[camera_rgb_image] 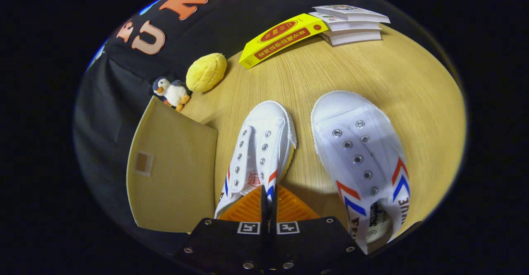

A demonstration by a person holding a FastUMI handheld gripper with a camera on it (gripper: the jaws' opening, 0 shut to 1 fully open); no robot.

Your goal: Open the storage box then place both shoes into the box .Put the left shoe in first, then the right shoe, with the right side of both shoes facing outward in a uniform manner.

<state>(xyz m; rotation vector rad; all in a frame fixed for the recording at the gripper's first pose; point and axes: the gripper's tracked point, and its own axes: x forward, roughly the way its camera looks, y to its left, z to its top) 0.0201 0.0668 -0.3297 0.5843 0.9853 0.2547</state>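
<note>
The gripper (268,200) has its two fingers pressed close together with a thin edge of the left shoe (258,155) caught between them, at the side wall by the opening near the heel. The pinch looks to be on canvas alone, not on the sole.

That shoe is tilted up on its side, toe pointing away, as if hanging from the pinch. It reads as light and floppy: soft white canvas, no laces, eyelets bare. Held by one thin edge it will likely swing and sag, so a slow carry would suit it; the stiffer heel collar or sole rim would give a surer hold.

Just right of it the right shoe (361,163) lies flat on the table (425,101), toe away, opening near. It should handle the same way.

To the left sits the tan box (173,171), its flat face toward us; whether it is open I cannot tell.

Farther off are a toy penguin (171,92), a yellow sponge-like lump (206,72), a yellow carton (281,39) and stacked books (351,24).
</note>
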